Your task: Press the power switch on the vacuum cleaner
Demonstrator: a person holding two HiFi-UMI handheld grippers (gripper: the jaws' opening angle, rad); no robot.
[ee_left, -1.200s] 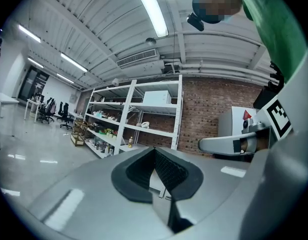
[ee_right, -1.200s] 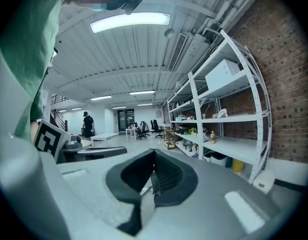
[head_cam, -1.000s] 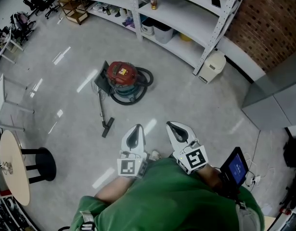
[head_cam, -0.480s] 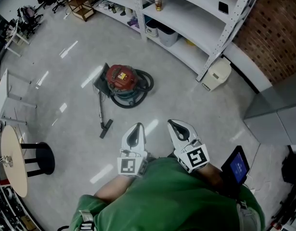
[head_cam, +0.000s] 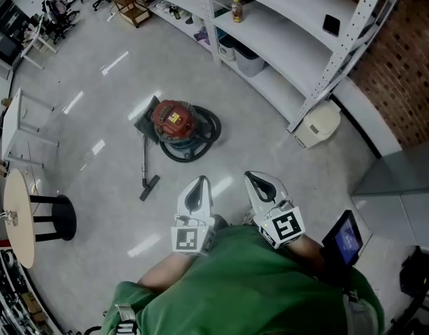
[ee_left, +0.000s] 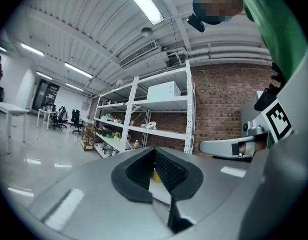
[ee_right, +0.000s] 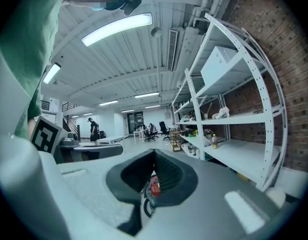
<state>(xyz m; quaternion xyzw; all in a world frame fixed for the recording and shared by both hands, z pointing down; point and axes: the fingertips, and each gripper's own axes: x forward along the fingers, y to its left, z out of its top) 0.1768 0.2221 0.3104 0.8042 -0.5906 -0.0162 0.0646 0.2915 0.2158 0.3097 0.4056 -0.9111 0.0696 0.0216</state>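
Vacuum cleaner (head_cam: 176,121) nearer; grippers (head_cam: 199,181) (head_cam: 249,179) forward, closed

The floor holds one vacuum (head_cam: 176,119) with one wand (head_cam: 145,165), and two grippers show, left (head_cam: 199,183) and right (head_cam: 253,181). By the wall stands one rack (head_cam: 291,26) with one bottle (head_cam: 236,9) on a shelf and two tubs (head_cam: 250,61) below, and one white bin (head_cam: 317,125) sits beside it. At the left are one round table (head_cam: 17,222), one stool (head_cam: 55,218) and one white desk (head_cam: 15,121); one screen (head_cam: 345,237) shows at the right.
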